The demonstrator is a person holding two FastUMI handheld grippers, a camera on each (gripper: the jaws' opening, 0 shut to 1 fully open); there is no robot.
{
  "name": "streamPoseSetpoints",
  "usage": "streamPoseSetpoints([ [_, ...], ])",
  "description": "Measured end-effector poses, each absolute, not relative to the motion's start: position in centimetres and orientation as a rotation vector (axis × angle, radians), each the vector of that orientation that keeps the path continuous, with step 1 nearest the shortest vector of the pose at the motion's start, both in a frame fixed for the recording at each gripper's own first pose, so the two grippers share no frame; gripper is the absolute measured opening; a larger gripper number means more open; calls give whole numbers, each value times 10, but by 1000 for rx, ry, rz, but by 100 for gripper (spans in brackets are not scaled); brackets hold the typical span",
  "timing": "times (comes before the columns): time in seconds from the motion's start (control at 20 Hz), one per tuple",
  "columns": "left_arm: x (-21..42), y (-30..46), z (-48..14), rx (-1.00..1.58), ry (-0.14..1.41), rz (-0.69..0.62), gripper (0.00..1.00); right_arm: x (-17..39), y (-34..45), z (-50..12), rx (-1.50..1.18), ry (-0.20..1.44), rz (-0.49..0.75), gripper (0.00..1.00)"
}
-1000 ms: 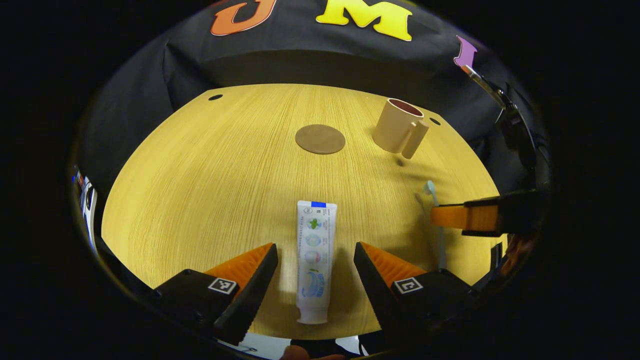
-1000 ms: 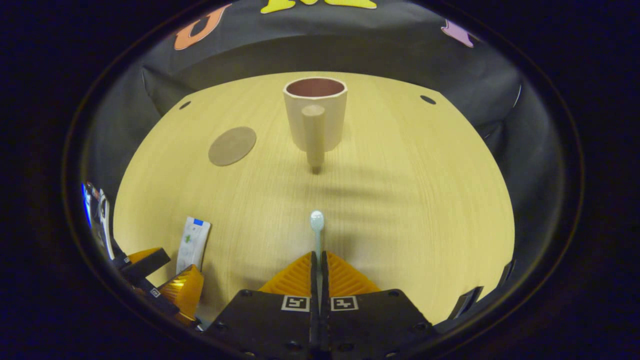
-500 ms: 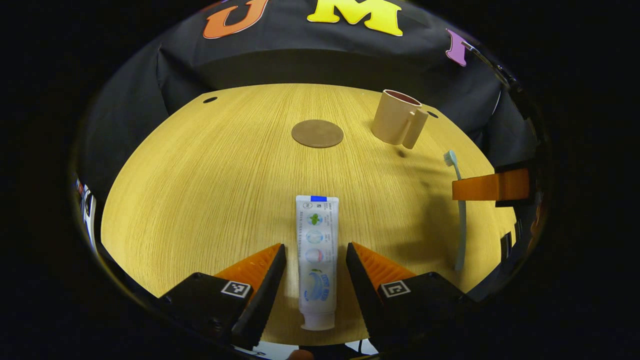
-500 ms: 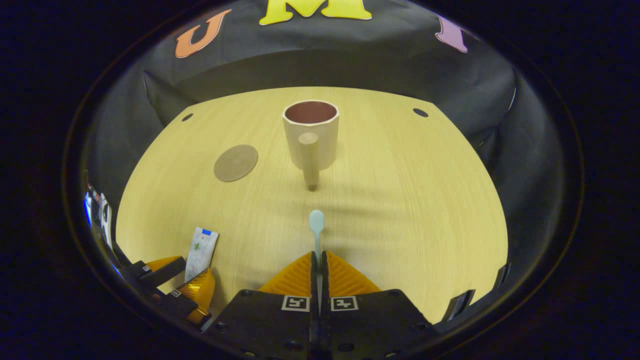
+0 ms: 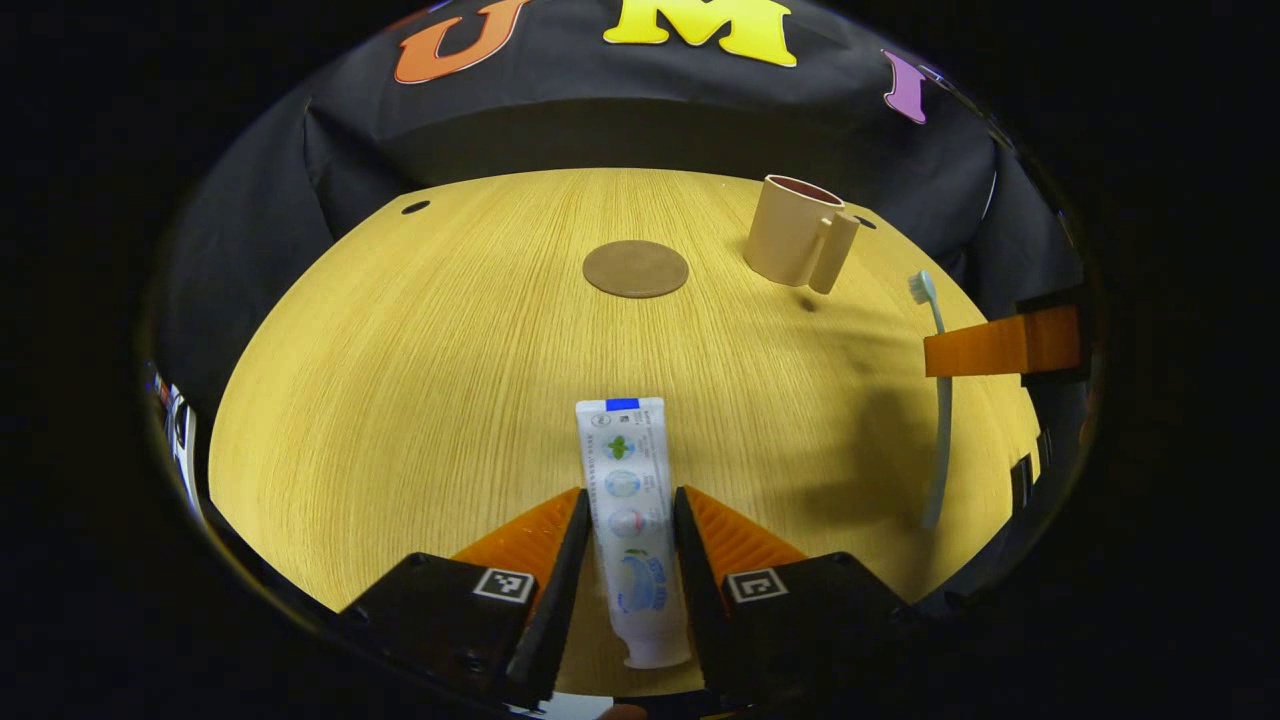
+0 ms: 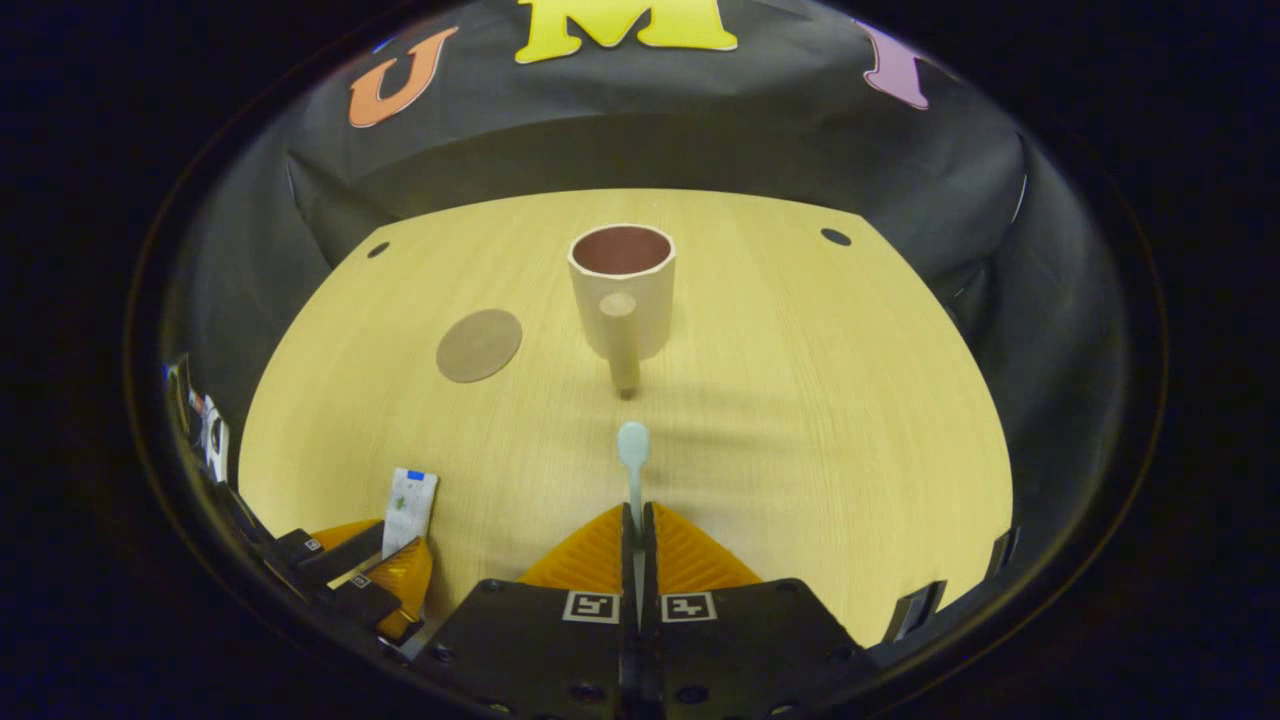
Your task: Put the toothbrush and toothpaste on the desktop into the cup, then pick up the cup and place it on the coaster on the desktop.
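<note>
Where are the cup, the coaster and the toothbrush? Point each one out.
cup (image 6: 622, 300): right gripper view, on its side wall.
coaster (image 5: 636, 269): left gripper view, on the middle of the disc.
toothbrush (image 6: 633, 442): right gripper view, on its head.

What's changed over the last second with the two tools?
The left tool closed its fingers in from a wide gap onto the toothpaste, which stays flat on the table. The right tool, shut on the toothbrush throughout, lifted it clear of the table. The cup and coaster stayed put.
</note>
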State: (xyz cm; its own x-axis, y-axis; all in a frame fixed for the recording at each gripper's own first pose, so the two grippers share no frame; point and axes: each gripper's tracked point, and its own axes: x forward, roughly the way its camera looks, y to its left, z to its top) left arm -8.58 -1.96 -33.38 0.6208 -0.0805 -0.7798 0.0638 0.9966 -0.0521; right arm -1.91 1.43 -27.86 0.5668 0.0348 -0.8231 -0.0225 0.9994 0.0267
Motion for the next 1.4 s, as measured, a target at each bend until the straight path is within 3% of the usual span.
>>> streamPoseSetpoints([
  [0.05, -86, -20, -334, -22, 900, -85, 54, -19, 14, -277, 14, 964, 32, 0],
  [0.1, -86, -20, -333, -29, 901, -85, 60, -19, 13, -276, 14, 961, 32, 0],
  [0.15, -85, -20, -332, -36, 901, -84, 58, -18, 13, -275, 15, 956, 33, 1],
  [0.2, -87, -19, -331, -43, 898, -83, 49, -18, 12, -273, 16, 949, 35, 0],
  [0.45, -82, -23, -310, -47, 833, -99, 43, -14, 13, -253, 18, 887, 58, 0],
  [0.85, -62, -28, -248, -73, 660, -112, 43, 7, 14, -200, -1, 728, 107, 0],
  [0.9, -57, -29, -242, -74, 642, -115, 36, 12, 15, -196, 5, 717, 108, 0],
  [0.95, -53, -28, -234, -74, 615, -110, 41, 16, 16, -190, 9, 706, 110, 0],
  [1.0, -46, -19, -223, -55, 564, -82, 40, 21, 16, -185, 10, 692, 111, 0],
  [1.05, -37, -23, -210, -41, 525, -96, 12, 26, 16, -178, 8, 676, 116, 0],
  [1.15, -25, -25, -204, 1, 497, -104, 15, 34, 16, -174, 8, 667, 122, 0],
  [1.3, -25, -37, -230, -68, 611, -119, 14, 38, 17, -173, 16, 671, 125, 0],
  [1.4, -19, -38, -243, -97, 656, -103, 41, 42, 13, -175, 12, 678, 122, 1],
])
